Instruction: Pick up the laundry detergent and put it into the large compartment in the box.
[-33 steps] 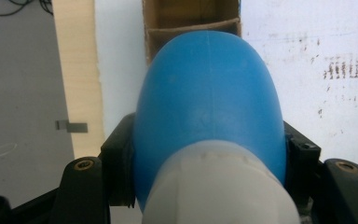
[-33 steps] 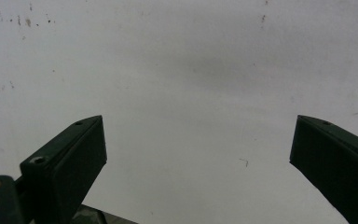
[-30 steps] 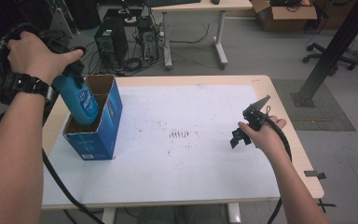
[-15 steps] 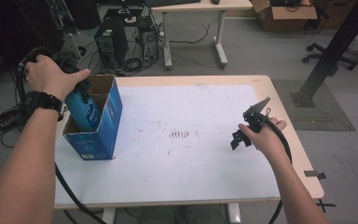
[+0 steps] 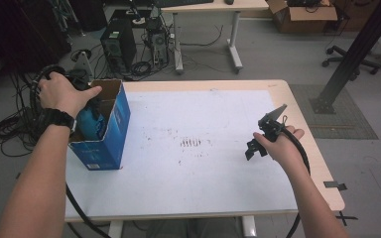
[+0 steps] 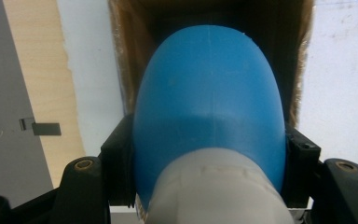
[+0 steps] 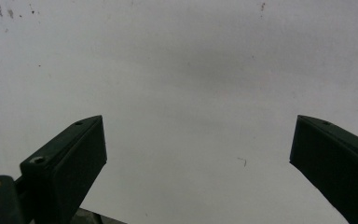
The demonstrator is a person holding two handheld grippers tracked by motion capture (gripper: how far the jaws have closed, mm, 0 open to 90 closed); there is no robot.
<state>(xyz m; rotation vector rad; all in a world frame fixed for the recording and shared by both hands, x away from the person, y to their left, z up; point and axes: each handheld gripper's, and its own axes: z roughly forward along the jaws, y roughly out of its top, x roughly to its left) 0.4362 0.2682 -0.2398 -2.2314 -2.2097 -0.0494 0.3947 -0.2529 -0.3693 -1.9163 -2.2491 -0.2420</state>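
- A person's left hand rests at the open top of a blue cardboard box standing at the left edge of a white-topped table
- A blue bottle sits inside the box, partly hidden beneath that hand, which wears a black wristwatch
- The right hand holds a black two-jaw gripper above the table's right side, well apart from the box, its jaws pointing up and away
- Dark smudges mark the tabletop between box and gripper
- Beyond the table, computer towers, coiled cables and a second desk stand on the grey floor
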